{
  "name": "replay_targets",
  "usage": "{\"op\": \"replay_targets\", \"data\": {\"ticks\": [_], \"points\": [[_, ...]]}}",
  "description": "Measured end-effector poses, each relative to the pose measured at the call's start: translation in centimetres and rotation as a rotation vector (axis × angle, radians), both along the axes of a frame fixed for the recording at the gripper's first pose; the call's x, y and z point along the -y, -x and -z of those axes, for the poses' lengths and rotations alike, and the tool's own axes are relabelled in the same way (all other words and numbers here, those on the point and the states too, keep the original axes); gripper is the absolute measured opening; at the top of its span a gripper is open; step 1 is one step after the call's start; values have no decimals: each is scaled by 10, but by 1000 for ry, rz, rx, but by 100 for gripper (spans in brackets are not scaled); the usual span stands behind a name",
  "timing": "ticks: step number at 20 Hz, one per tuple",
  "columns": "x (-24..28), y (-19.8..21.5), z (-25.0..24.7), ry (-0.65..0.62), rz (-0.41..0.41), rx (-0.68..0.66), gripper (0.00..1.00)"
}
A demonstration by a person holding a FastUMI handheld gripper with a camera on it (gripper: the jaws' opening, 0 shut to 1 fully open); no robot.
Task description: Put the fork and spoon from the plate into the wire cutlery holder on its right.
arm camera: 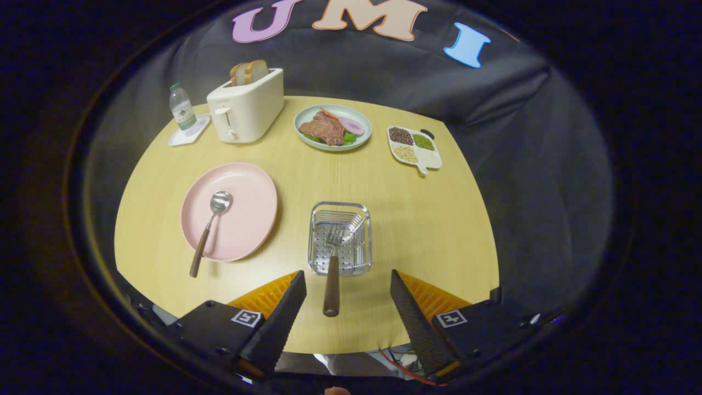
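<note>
The wire cutlery holder (340, 238) stands on the wooden table just ahead of my fingers. A fork (332, 274) with a brown handle rests in it, tines down inside, its handle sticking up toward me between my fingers without touching them. To the holder's left lies the pink plate (249, 189), and on it a spoon (208, 230) with its bowl near the plate's middle and its brown handle reaching over the near rim. My gripper (348, 299) is open, above the table's near edge, holding nothing.
At the back of the round table (428, 230) stand a cream toaster (247, 107) with bread slices, a water bottle (182, 109) on a small white tray, a green plate of food (333, 127) and a divided dish of beans (414, 147). The black cloth wall hangs behind.
</note>
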State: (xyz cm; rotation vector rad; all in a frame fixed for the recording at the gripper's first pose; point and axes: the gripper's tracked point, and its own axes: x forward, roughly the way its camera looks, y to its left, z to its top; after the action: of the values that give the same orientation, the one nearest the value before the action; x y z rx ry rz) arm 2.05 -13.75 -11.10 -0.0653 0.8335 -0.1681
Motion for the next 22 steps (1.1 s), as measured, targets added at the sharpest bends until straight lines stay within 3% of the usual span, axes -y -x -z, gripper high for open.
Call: {"op": "replay_targets", "data": {"ticks": [6, 11, 16, 22], "points": [[-47, -1, -39, 14, 2, 123, 99], [-127, -6, -49, -125, 14, 240, 99], [-178, -15, -21, -198, 30, 312, 99], [-206, -24, 26, -179, 16, 348, 97]]}}
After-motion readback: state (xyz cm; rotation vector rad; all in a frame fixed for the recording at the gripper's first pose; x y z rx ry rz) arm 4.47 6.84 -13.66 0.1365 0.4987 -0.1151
